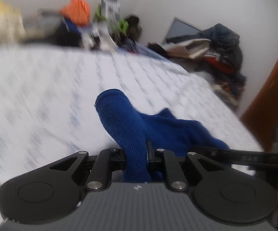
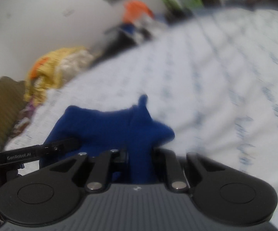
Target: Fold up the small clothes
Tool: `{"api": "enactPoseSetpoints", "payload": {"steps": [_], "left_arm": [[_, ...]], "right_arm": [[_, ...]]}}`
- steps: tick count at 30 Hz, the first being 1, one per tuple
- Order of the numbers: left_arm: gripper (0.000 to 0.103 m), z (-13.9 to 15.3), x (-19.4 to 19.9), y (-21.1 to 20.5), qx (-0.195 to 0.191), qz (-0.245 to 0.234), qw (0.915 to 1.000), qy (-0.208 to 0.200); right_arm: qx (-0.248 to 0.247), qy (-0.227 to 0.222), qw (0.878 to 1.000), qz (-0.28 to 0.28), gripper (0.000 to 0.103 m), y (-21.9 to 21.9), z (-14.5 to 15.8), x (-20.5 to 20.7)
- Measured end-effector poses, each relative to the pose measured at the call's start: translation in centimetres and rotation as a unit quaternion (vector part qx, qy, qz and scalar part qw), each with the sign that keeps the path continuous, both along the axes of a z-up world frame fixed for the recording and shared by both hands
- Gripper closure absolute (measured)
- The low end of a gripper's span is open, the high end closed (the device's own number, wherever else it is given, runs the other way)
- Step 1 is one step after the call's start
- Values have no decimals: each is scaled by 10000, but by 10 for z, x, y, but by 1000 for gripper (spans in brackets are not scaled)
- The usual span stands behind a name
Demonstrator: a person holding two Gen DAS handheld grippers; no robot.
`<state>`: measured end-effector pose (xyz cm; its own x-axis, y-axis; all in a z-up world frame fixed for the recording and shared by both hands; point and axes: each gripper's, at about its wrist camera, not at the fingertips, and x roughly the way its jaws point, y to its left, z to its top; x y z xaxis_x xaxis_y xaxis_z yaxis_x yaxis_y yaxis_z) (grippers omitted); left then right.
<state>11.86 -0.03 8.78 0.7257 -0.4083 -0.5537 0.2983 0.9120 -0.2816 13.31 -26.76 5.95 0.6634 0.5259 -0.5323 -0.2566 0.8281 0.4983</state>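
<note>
A small blue knitted garment (image 1: 123,119) hangs bunched over the white patterned bed sheet (image 1: 42,96). My left gripper (image 1: 136,154) is shut on one fold of it, and the cloth rises as a thick roll out of the jaws. In the right wrist view the same blue garment (image 2: 104,123) fills the space between the jaws of my right gripper (image 2: 139,154), which is shut on another part of it. The two grippers are close together: a black finger (image 1: 245,155) of the right one reaches in from the right, and a finger (image 2: 33,152) of the left one from the left.
Piles of clothes lie along the bed's far edge, among them an orange item (image 1: 77,11) and a dark heap (image 1: 221,48) by the wall. A yellow bundle (image 2: 58,67) sits beyond the bed's left side. A brown wooden panel (image 1: 270,96) stands at the right.
</note>
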Motion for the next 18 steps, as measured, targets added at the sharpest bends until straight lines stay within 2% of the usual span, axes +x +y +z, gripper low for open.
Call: {"api": "enactPoseSetpoints", "payload": {"steps": [1, 3, 4, 5, 8, 11, 12, 13, 14, 15, 16, 17, 18], "left_arm": [[82, 4, 6, 3, 187, 65, 9998, -102], [75, 1, 12, 18, 423, 441, 9981, -117], [72, -2, 9, 28, 411, 587, 9974, -5], [65, -7, 3, 37, 283, 586, 9977, 186], [48, -26, -39, 61, -216, 429, 9970, 609], [46, -53, -75, 71, -770, 397, 9884, 1246], [47, -61, -84, 71, -941, 395, 9848, 1403], [46, -64, -94, 70, -1041, 376, 9853, 1304], [49, -67, -99, 66, -1071, 342, 9856, 1261], [67, -67, -102, 63, -1056, 338, 9861, 1239], [86, -68, -101, 61, -989, 338, 9855, 1333], [92, -68, -99, 63, -996, 374, 9831, 1490], [92, -65, -98, 69, -1100, 409, 9802, 1594]], "right_arm": [[145, -28, 9999, -3, 84, 6, 1, 6], [258, 118, 9994, -215, 62, 16, -3, 20], [163, 370, 9985, -371, 31, 18, -5, 24], [90, 555, 9974, -451, 22, 17, -7, 24], [31, 609, 9981, -113, 23, 8, -9, -2], [154, 866, 9960, 124, 23, 0, -20, -35], [174, 974, 9949, 190, 24, 1, -25, -45], [144, 1049, 9940, 267, 32, 4, -30, -53], [53, 1093, 9933, 382, 65, 9, -35, -61], [-108, 1117, 9925, 478, 84, 16, -40, -66], [-224, 944, 9942, 462, 89, 21, -40, -72], [-304, 883, 9945, 474, 91, 24, -37, -77], [-270, 893, 9944, 490, 92, 24, -34, -79]]}}
